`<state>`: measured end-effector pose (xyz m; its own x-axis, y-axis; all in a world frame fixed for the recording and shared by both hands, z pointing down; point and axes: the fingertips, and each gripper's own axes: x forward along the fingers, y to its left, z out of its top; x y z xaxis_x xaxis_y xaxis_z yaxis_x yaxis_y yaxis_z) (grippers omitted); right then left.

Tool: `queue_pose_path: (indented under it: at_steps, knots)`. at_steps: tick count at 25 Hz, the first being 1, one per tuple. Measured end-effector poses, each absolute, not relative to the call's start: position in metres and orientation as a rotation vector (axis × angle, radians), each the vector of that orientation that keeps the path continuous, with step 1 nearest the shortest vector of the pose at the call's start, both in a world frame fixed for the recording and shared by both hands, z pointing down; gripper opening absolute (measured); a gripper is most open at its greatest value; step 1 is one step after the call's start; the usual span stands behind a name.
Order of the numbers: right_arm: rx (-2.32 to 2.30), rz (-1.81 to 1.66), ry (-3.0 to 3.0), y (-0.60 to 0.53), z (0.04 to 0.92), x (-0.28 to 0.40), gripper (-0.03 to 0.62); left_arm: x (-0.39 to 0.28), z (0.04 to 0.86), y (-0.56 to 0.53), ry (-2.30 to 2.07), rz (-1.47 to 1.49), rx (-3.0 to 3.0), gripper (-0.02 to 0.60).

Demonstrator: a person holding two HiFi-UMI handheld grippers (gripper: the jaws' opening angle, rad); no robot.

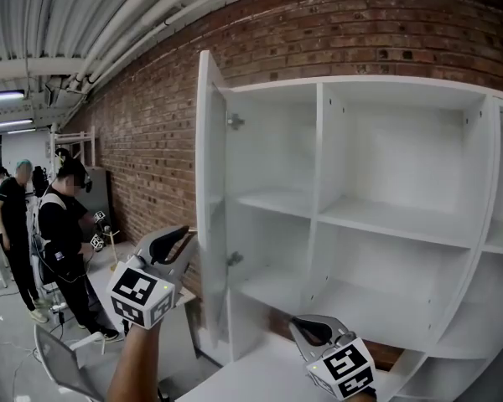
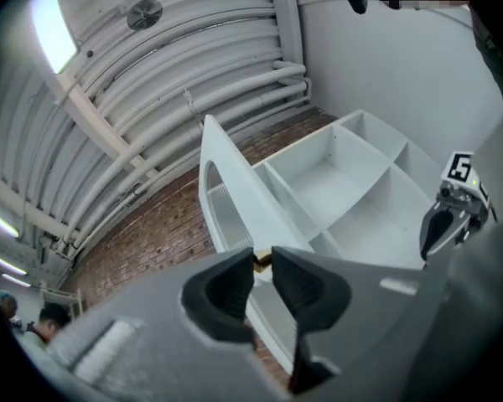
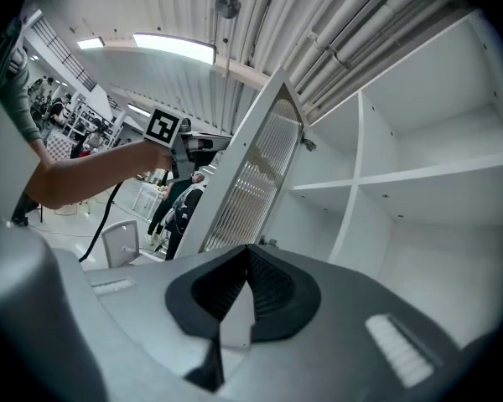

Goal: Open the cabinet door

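My left gripper (image 1: 183, 243) is up at the outer face of the cabinet door (image 1: 208, 191), about level with the cabinet's (image 1: 402, 216) lower shelf. In the left gripper view, its jaws are drawn in to a narrow slit and pinch a small brass-coloured knob (image 2: 261, 259) at their tips. The door (image 2: 235, 191) rises just beyond them.

The door stands swung wide from the cabinet, edge-on to me at the cabinet's left side. It leaves the white compartments and shelves open to view. From the right gripper view I can see ribbed lines running down the door's (image 3: 251, 174) panel.

My right gripper (image 1: 306, 329) sits low in front of the cabinet, below its bottom shelf and over the white worktop (image 1: 251, 375). Its jaws are pressed together with nothing between them.

A brick wall (image 1: 151, 141) runs behind the cabinet. Well to the cabinet's left, a person in dark clothes (image 1: 63, 224) stands on the floor.
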<state>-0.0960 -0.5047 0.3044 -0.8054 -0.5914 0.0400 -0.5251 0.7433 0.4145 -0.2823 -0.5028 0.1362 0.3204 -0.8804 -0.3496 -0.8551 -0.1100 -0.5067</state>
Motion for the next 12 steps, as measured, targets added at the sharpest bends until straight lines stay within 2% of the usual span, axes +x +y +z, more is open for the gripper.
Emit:
queue_pose_path:
  at_steps: [12]
  knots:
    - [0.984,-0.573,-2.767,-0.487,0.296,-0.092,0.008,-0.337,0.138,-0.489,1.618,-0.068,-1.913,0.041]
